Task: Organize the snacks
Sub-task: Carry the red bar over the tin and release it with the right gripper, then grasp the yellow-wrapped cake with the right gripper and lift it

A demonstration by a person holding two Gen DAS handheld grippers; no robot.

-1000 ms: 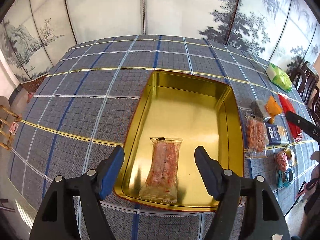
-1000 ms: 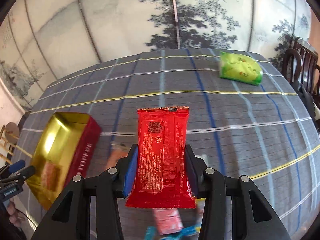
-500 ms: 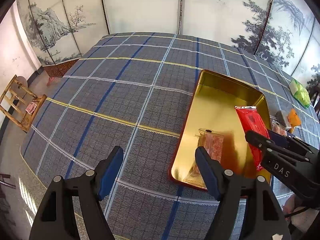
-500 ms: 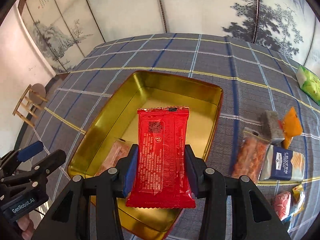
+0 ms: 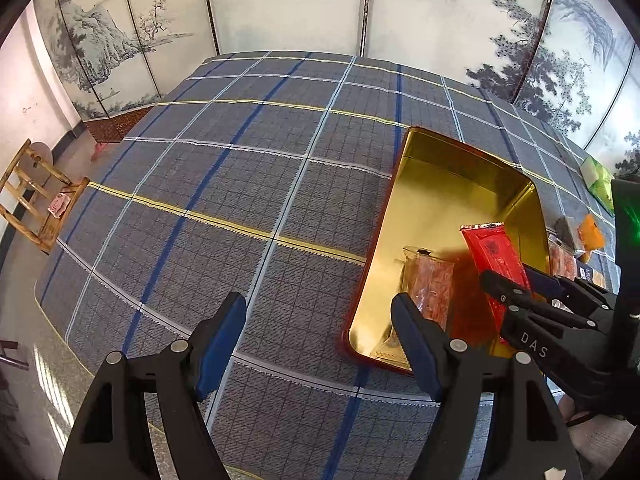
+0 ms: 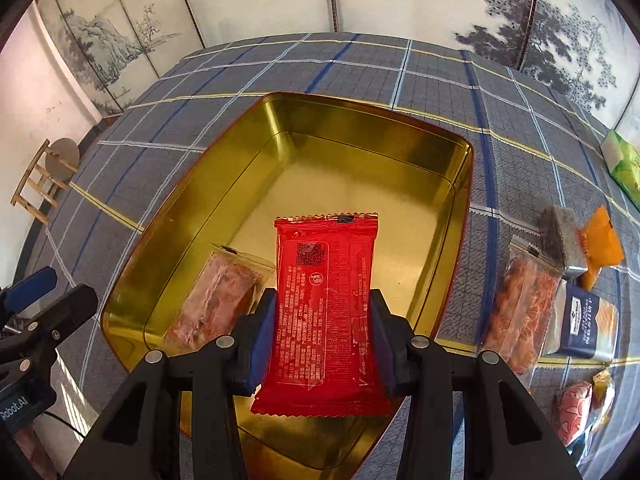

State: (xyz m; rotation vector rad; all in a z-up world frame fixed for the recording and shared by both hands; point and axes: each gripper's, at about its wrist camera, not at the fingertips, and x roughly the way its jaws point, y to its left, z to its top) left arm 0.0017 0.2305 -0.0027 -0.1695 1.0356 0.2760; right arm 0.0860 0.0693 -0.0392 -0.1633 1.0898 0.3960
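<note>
We see a large table with a grey checked cloth (image 5: 240, 184), and on it the gold tin (image 6: 328, 128), a wide open box with low walls. Inside the tin lies one clear packet of reddish snack (image 6: 218, 296), near the left wall at the near end; the rest of the floor of the tin is bare. To the right of the tin, on the cloth, are the other snacks: a clear bag of orange pieces (image 6: 524, 304), a dark blue packet (image 6: 586, 324), a grey packet (image 6: 560, 236), an orange packet (image 6: 602, 244), and a green packet (image 6: 624, 164) far off near the edge of the table. The cloth to the left of the tin is free.

Our right gripper (image 6: 322, 336) is clamped on the red packet (image 6: 326, 304), which it holds upright above the near part of the tin, just beside the clear packet. Our left gripper (image 5: 318, 328) has its jaws wide apart with nothing between them, over the cloth beside the tin's left wall.
</note>
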